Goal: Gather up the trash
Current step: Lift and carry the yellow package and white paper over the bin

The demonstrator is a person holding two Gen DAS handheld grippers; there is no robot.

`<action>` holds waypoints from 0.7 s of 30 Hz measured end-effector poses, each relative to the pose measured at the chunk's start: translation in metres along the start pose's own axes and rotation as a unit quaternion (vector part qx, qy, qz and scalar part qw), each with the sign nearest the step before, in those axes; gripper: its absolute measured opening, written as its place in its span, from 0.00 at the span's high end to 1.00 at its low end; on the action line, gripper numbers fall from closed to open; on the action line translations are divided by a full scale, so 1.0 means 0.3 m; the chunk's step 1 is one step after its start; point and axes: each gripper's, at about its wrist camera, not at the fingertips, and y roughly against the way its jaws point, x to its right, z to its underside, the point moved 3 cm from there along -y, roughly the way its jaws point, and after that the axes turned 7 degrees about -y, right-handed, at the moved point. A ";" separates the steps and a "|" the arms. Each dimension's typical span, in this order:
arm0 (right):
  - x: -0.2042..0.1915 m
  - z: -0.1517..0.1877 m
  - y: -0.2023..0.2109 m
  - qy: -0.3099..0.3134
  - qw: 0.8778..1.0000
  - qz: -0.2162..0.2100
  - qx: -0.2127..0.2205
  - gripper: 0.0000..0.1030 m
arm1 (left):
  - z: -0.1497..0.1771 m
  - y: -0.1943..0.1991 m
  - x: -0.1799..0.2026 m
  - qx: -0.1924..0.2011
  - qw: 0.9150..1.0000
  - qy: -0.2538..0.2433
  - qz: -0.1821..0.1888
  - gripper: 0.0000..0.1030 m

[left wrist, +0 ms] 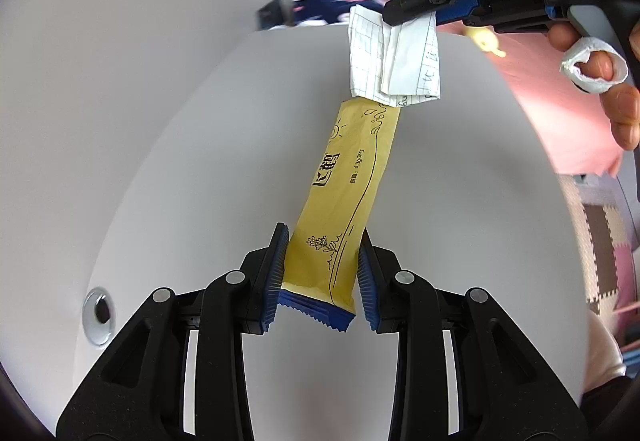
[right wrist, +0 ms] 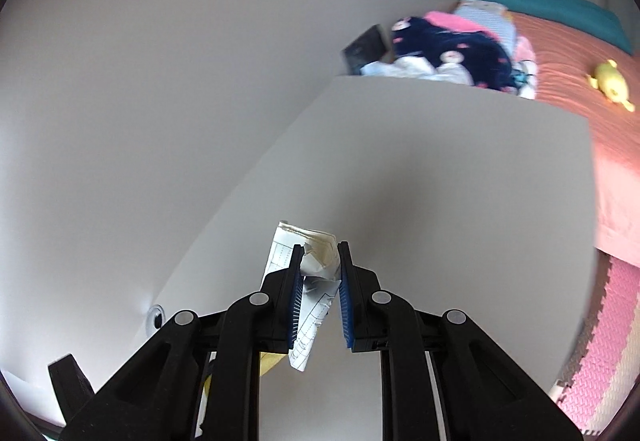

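- White surface [left wrist: 168, 169] fills both views, with a pink bed [right wrist: 568, 53] behind it.
- My left gripper [left wrist: 322, 273] clamps the near end of a yellow sachet [left wrist: 344, 201], held out over the surface.
- My right gripper [right wrist: 320, 281] is clenched on a folded paper scrap [left wrist: 394, 57], which hangs just past the sachet's far end.
- Clothes [right wrist: 452, 53] and a yellow toy [right wrist: 610, 83] lie on the bed.

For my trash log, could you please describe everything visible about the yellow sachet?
The yellow sachet is a long, narrow, glossy packet with black line drawings, printed characters and a blue serrated end. It lies on the white table, its near end between the left gripper pads. Its far end is overlapped by the folded paper.
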 end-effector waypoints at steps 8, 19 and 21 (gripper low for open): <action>0.368 -0.058 0.203 -0.043 0.998 0.019 0.039 0.83 | -0.109 0.015 0.304 0.009 0.998 -0.061 0.026 0.68; 0.809 0.011 0.488 -0.106 0.989 0.063 0.077 0.82 | -0.252 0.034 0.717 0.015 0.993 -0.097 0.059 0.68; 0.883 0.030 0.524 -0.113 0.988 0.071 0.078 0.82 | -0.274 0.023 0.768 0.014 0.993 -0.101 0.063 0.68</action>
